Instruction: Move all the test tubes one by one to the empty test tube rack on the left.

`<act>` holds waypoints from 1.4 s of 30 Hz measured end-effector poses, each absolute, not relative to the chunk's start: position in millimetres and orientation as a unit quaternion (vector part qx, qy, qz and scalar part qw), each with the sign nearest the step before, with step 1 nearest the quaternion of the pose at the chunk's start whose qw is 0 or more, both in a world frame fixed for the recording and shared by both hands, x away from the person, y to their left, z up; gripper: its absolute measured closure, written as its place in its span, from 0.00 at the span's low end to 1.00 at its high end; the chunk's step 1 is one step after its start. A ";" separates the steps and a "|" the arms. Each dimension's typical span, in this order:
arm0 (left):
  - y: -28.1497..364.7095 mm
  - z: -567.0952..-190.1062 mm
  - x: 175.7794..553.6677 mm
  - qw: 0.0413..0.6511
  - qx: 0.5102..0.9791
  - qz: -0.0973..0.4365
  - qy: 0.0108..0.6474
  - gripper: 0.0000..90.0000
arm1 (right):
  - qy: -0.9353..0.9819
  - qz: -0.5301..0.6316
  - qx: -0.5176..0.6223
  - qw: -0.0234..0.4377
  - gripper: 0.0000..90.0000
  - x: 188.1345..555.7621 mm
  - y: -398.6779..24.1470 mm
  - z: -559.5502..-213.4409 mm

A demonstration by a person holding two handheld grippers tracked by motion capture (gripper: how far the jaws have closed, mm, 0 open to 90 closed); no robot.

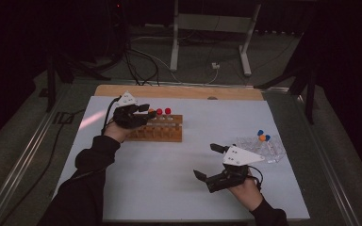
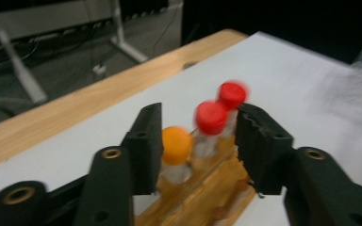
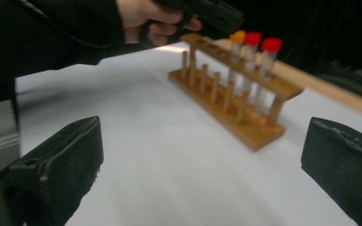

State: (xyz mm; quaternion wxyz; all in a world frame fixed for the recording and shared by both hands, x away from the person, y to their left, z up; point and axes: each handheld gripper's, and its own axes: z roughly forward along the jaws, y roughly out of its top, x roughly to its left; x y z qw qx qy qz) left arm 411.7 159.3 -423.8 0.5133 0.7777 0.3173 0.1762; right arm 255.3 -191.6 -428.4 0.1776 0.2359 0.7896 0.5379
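Observation:
A wooden tube rack stands on the white table top at the left. It holds an orange-capped tube and two red-capped tubes in a row. My left gripper hovers at the rack's left end, open. In the left gripper view its jaws stand apart around the orange tube, which sits close to the left jaw. My right gripper rests near the front right of the table, open wide with nothing between its jaws. It faces the rack.
A clear bag of tubes with blue and orange caps lies at the right of the white table top. A bare wooden strip runs along the far edge. Beyond it are a metal stand and floor cables.

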 end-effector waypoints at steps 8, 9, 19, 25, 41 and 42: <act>155.7 -408.1 379.3 0.536 0.779 0.154 0.286 0.11 | 0.774 0.528 0.279 0.213 0.00 260.3 -219.0 -416.9; 155.4 -407.7 374.3 0.543 0.778 0.146 0.280 0.05 | 0.771 0.526 0.284 0.219 0.00 260.9 -222.4 -416.4; 153.4 -420.1 330.5 0.561 0.779 0.125 0.250 0.01 | 0.734 0.510 0.365 0.262 0.00 268.9 -269.5 -415.5; 152.6 -424.5 312.9 0.568 0.779 0.127 0.235 0.01 | 0.719 0.486 0.404 0.289 0.11 268.6 -290.4 -429.0; 149.7 -426.0 306.3 0.573 0.778 0.122 0.225 0.01 | 0.716 0.387 0.485 0.319 0.56 276.5 -330.3 -453.3; 149.5 -426.1 306.3 0.574 0.778 0.122 0.224 0.01 | 0.715 0.383 0.490 0.318 0.56 277.9 -330.5 -455.2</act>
